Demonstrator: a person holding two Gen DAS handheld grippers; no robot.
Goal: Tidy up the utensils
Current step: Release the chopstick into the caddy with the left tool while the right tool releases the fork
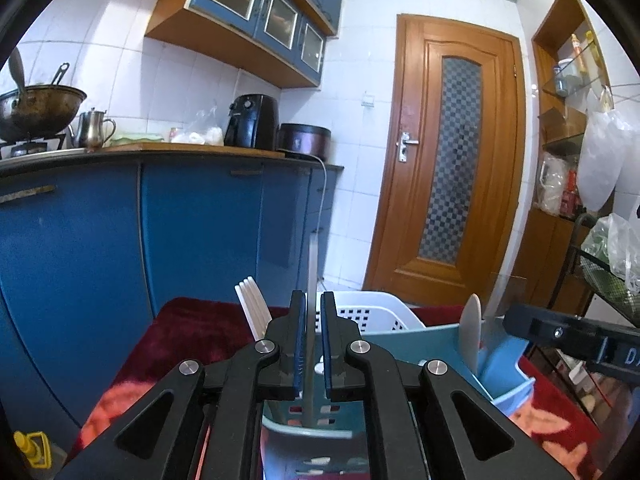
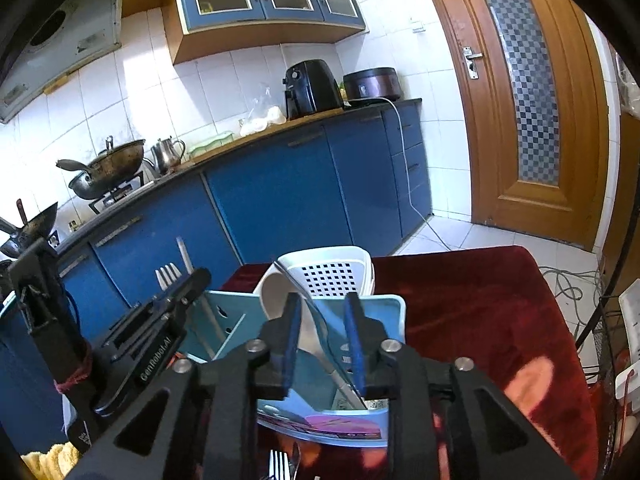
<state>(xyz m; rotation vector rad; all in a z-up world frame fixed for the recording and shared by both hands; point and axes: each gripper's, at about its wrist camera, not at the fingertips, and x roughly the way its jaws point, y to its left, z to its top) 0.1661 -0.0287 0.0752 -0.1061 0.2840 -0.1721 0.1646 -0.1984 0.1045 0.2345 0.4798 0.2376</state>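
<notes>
Left gripper (image 1: 313,344): fingers narrow, pinched on a thin pale utensil handle (image 1: 311,280) that stands upright between the pads, its lower end down in the blue caddy (image 1: 508,364). Which utensil it is I cannot tell; only the slim shaft shows. Held vertical, likely so it drops straight into a compartment.

Right gripper (image 2: 323,344): fingers wide apart, nothing between the pads. It hovers over the caddy's other end, above a white spoon (image 2: 280,296) and a clear-handled piece leaning in the compartment.

A white fork (image 1: 252,304) stands tines-up in the caddy just beside the left fingers; a pale spoon-like blade (image 1: 470,330) stands upright in a section to the right. Upright storage keeps handles reachable.

White perforated basket (image 2: 332,272) sits just behind the caddy. Both rest on a table under a dark red cloth (image 2: 472,304). More metal cutlery (image 2: 280,466) lies near the bottom edge of the right view, seemingly not yet sorted.

Writing: "GenRobot.AI" on the left gripper's side in the right view. A printed label on the caddy's near face, unreadable.

Judgement: sorting partly done
</notes>
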